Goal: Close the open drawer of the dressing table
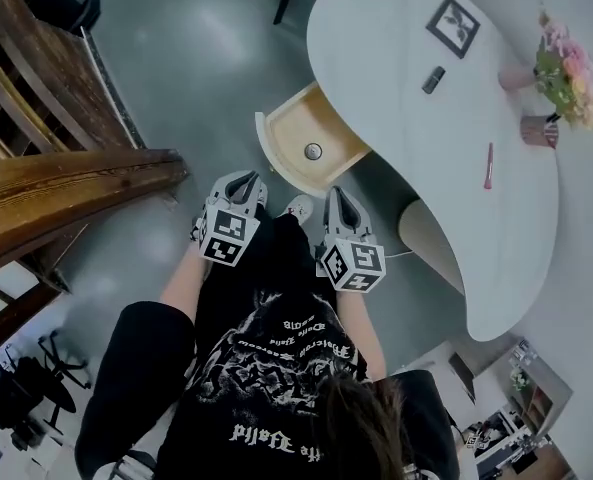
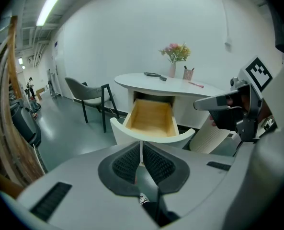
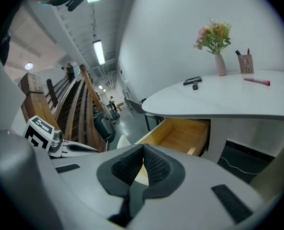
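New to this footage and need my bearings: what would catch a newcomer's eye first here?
The open drawer, wood-lined, juts from the white dressing table with a small round thing inside. The left tongs and right tongs hover shut just short of its curved front. Pink flowers stand on the table's far side.

drawer [image 1: 298,126]: rear hidden under dressing table [image 1: 396,138] | round item [image 1: 313,151] inside: too small to tell
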The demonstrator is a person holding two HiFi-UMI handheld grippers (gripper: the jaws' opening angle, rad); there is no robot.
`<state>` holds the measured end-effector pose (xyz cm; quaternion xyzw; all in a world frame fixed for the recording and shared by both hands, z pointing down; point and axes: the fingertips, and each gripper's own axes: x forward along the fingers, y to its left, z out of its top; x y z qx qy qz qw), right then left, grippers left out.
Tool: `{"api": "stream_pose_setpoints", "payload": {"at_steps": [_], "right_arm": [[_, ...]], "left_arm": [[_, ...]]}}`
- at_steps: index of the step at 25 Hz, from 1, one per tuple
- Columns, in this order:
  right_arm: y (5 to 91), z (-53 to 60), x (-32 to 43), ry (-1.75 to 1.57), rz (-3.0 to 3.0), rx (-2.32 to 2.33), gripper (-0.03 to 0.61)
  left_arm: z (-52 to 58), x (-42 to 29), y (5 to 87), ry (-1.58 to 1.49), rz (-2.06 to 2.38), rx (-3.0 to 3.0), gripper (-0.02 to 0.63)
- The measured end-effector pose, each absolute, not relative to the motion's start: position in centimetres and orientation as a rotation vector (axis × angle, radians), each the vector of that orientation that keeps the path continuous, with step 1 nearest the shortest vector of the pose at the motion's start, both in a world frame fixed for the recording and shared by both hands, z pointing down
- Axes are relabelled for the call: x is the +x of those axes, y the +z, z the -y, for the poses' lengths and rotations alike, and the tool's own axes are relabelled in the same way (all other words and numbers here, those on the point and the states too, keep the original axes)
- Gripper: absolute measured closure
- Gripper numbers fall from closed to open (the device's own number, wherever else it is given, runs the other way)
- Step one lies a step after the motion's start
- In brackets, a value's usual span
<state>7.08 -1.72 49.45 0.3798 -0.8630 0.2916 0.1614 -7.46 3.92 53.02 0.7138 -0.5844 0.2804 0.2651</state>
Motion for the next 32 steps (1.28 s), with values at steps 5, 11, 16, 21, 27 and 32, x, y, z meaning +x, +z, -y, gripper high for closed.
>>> {"api": "stream_pose_setpoints", "payload": {"at_steps": [5, 11, 16, 21, 27, 32], "right_arm": [[50.3, 0.0, 5.4, 0.866, 2.431, 1.074, 0.552], [51.5, -1.6, 4.1, 0.904, 2.392, 1.088, 0.552], [53.2, -3.3, 4.1, 0.963, 2.311, 1.133, 0.552], [54.8, -5.0, 4.0, 0.989, 2.252, 1.146, 0.552], [56.7, -6.1, 4.8, 1.021, 2.183, 1.207, 0.552], [57.2, -6.8, 4.9, 1.033, 2.151, 1.225, 0.552]], "left_arm": [[-4.7, -8.3, 54.3, 0.749, 1.518, 1.903, 0.588], [-5.1, -8.4, 56.7, 0.793, 1.435, 1.922, 0.588], [-4.8, -8.6, 58.4, 0.806, 1.406, 1.921, 0.569], [-4.3, -8.4, 60.5, 0.840, 1.336, 1.950, 0.493], [-4.0, -8.1, 63.0, 0.880, 1.275, 1.936, 0.444], [-3.6, -7.0, 64.2, 0.904, 1.223, 1.943, 0.437]]}}
